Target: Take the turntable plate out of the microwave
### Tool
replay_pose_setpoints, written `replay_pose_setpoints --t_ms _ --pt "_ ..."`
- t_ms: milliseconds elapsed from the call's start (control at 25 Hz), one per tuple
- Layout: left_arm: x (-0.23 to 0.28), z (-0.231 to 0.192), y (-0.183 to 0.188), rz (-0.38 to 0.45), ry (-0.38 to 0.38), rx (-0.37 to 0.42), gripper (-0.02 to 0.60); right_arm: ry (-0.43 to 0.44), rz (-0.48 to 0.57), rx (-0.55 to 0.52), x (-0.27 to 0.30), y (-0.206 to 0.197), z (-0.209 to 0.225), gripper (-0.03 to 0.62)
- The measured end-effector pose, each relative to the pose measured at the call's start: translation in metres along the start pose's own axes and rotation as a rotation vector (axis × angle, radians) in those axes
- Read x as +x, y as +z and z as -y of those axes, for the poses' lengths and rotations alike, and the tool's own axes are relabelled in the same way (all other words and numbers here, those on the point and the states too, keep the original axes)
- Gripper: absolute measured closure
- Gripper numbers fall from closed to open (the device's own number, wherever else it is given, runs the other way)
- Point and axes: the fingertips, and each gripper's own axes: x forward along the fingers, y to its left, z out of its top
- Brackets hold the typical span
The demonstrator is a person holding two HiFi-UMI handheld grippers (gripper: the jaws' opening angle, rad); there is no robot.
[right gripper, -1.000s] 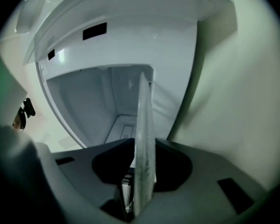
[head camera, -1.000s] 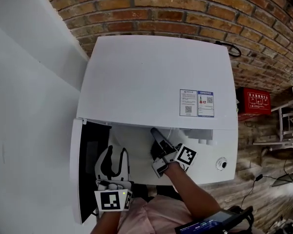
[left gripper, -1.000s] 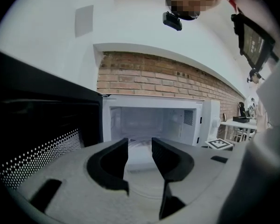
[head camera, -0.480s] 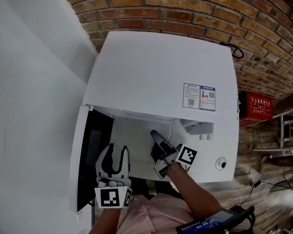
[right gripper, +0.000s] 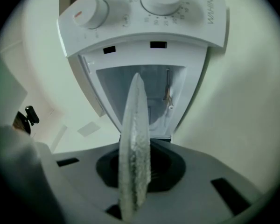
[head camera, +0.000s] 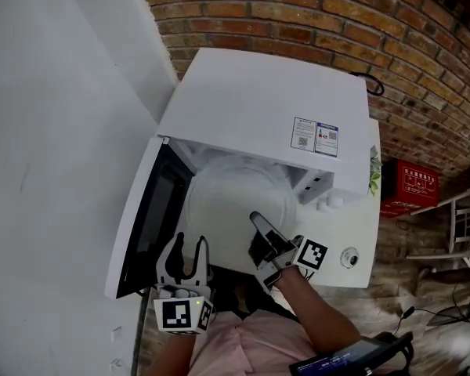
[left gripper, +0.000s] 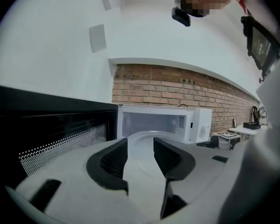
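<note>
Right hand-held gripper just closed, clamped on near rim of turntable plate, frame centre, at microwave mouth. Left hand-held gripper just widening, empty, lower left. Glass likely heavy, slick, fragile; steady opposite rim.

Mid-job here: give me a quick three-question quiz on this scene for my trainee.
1. True or false: the microwave door stands open.
2. The left gripper grips: A) the door B) nothing C) the turntable plate.
3. Fill in: the right gripper clamps the turntable plate by its ____.
Key: 1 true. 2 B: its jaws, just opening wider, stand apart on nothing. 3 rim: its jaws have just closed on it.
</note>
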Motion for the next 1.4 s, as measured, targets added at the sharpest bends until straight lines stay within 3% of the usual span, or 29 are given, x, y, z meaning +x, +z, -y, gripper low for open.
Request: replay_pose_setpoints --t_ms 200,440,720,800,960,1400 --pt "-0.013 -0.002 0.0 0.012 -0.035 -0.14 0.333 0.077 -0.007 -0.01 -0.011 -0.006 -0.045 0.565" --pt "-0.014 0.002 0.014 0.066 -0.165 -0.34 0.239 0.097 -0.012 0.007 -0.016 -0.018 -0.077 0.565" --pt "-0.013 0.011 0.014 0.048 -0.316 -0.517 0.218 0.115 0.007 -0.034 -0.029 -0.042 -0.092 0.563" --pt "-0.014 0.014 0.014 0.041 -0.352 -0.532 0.242 0.115 0.012 -0.05 -0.033 -0.048 -0.095 0.563" --pt "-0.017 0.016 0.004 0.007 -0.385 -0.506 0.377 0.095 0.045 -0.057 -0.044 -0.057 -0.092 0.563" --pt "-0.021 0.031 -0.001 -0.016 -0.481 -0.527 0.385 0.052 0.121 -0.108 -0.066 -0.06 -0.092 0.563"
